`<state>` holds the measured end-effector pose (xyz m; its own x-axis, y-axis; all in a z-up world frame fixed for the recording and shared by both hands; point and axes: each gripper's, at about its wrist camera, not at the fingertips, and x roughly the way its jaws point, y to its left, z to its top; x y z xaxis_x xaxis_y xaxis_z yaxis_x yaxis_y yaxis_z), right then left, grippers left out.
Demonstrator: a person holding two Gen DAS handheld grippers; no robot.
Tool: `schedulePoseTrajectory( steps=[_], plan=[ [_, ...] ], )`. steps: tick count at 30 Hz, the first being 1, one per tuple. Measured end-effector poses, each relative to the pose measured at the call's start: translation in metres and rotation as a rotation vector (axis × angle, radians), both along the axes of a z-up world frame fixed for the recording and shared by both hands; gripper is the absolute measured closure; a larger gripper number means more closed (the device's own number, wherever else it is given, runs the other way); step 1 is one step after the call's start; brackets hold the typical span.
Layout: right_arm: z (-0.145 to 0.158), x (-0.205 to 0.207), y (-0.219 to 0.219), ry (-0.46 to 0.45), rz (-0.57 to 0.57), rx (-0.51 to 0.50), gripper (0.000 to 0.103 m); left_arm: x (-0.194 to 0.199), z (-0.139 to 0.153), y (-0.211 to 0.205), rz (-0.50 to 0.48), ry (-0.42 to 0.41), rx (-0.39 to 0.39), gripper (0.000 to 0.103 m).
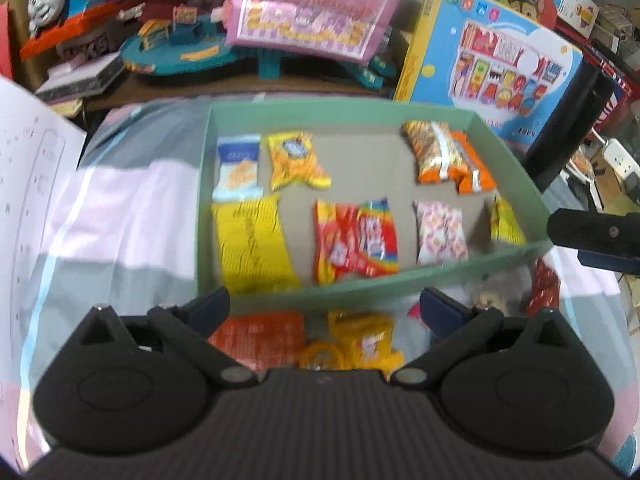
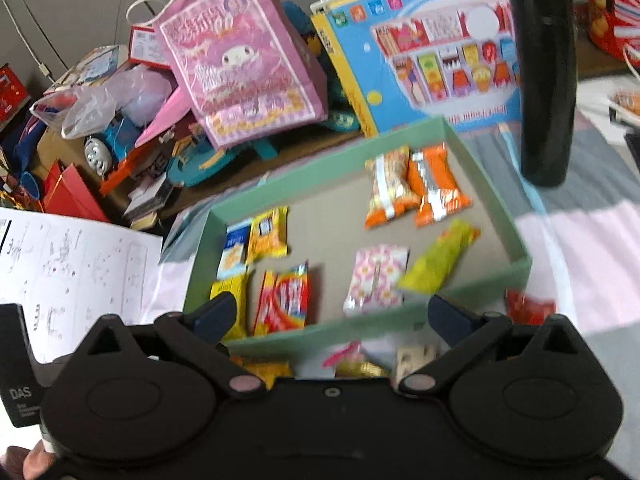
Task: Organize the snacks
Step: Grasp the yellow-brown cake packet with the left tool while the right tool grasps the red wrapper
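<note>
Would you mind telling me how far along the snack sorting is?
Done: several packets lie grouped in the green box, including the orange pair. In hand: nothing; left gripper and right gripper are open. Left: loose packets in front of the box.

Colourful snack packets (image 1: 356, 240) lie flat in rows inside the green box (image 1: 520, 168)

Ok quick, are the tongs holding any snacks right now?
Left tongs: open, holding nothing, above the loose snacks in front of the green box.
Right tongs: open, holding nothing.
</note>
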<state>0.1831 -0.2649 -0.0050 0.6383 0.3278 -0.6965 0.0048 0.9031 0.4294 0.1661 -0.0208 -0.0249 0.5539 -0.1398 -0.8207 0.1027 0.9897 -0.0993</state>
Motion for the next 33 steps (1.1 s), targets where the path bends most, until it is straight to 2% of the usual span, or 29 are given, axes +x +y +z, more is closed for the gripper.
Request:
schedulePoseTrajectory(
  steps=[7, 11, 16, 17, 20, 22, 24, 30, 31, 33],
  plan=[
    [-0.019, -0.028, -0.003, 0.044, -0.037, -0.001, 0.000, -0.019, -0.024, 0.005, 0.022, 0.044, -0.012, 0.000],
    [-0.031, -0.047, -0.016, 0.056, -0.082, -0.022, 0.004, -0.024, -0.035, 0.000, 0.024, 0.054, -0.014, 0.000],
    [-0.046, -0.058, -0.045, 0.082, -0.152, -0.057, 0.018, -0.021, -0.044, -0.013, 0.009, 0.041, -0.004, 0.000],
    [-0.048, -0.059, -0.049, 0.084, -0.164, -0.061, 0.026, -0.020, -0.045, -0.015, 0.007, 0.036, 0.001, 0.001],
    [-0.055, -0.056, -0.059, 0.095, -0.190, -0.089, 0.033, -0.016, -0.048, -0.021, 0.002, 0.021, 0.005, 0.013],
    [-0.060, -0.052, -0.067, 0.102, -0.218, -0.097, 0.035, -0.013, -0.051, -0.025, -0.006, 0.011, 0.003, 0.031],
    [-0.068, -0.044, -0.074, 0.115, -0.242, -0.093, 0.035, -0.010, -0.055, -0.029, -0.012, 0.007, 0.006, 0.041],
    [-0.091, -0.018, -0.080, 0.134, -0.276, -0.125, 0.037, 0.001, -0.070, -0.040, -0.072, 0.034, -0.009, 0.047],
    [-0.094, -0.014, -0.081, 0.135, -0.277, -0.125, 0.040, 0.003, -0.073, -0.041, -0.074, 0.042, -0.003, 0.047],
    [-0.100, -0.010, -0.080, 0.133, -0.275, -0.125, 0.053, 0.006, -0.078, -0.042, -0.070, 0.041, 0.004, 0.047]
  ],
)
